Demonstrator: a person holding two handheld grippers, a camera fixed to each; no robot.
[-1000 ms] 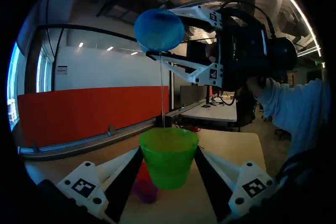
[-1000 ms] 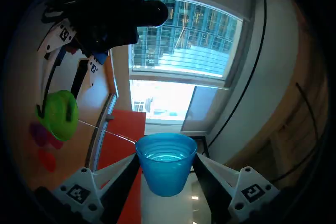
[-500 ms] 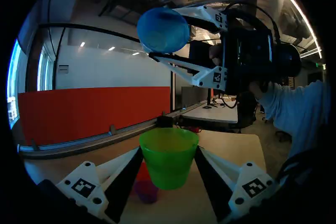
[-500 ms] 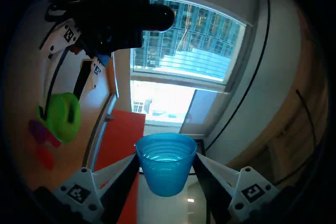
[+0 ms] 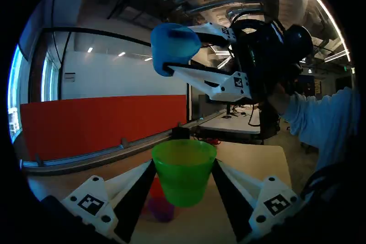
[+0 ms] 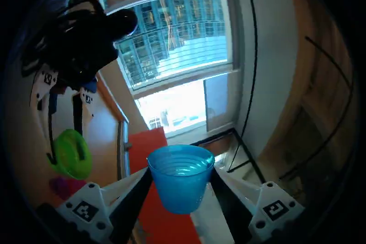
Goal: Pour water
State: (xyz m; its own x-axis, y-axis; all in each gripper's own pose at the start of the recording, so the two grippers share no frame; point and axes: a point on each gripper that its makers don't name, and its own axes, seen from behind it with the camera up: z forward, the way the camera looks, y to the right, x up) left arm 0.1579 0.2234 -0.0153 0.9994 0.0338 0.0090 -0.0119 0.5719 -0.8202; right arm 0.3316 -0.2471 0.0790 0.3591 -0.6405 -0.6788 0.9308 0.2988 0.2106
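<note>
Since half a second ago, the blue cup [image 5: 174, 46] has tipped back toward upright, high above the green cup [image 5: 184, 175]. The right gripper [image 6: 181, 182], raised on a sleeved arm [image 5: 320, 125], clamps the blue cup. The left gripper [image 5: 184, 164] clamps the green cup near the table [image 5: 256, 157]. The finger markers [image 5: 90, 204] bear black-and-white square patterns.

The green cup [image 5: 184, 170] is glowing a translucent lime against the left claw [image 5: 183, 162], whose white fingers are showing black inner faces and black-and-white square markers. The blue cup [image 6: 180, 180] is shining a clear sky blue with faint ribbing, and the right claw [image 6: 180, 173] is wearing the same white, black and checkered markings. An orange-red wall band [image 5: 91, 125] is running under a white wall [image 5: 123, 77]. The tabletop [image 5: 256, 157] is showing pale tan, a purple cup [image 5: 161, 208] and a red cup [image 5: 156, 188] are adding colour, and a sleeve [image 5: 325, 120] is appearing pale blue-grey.
</note>
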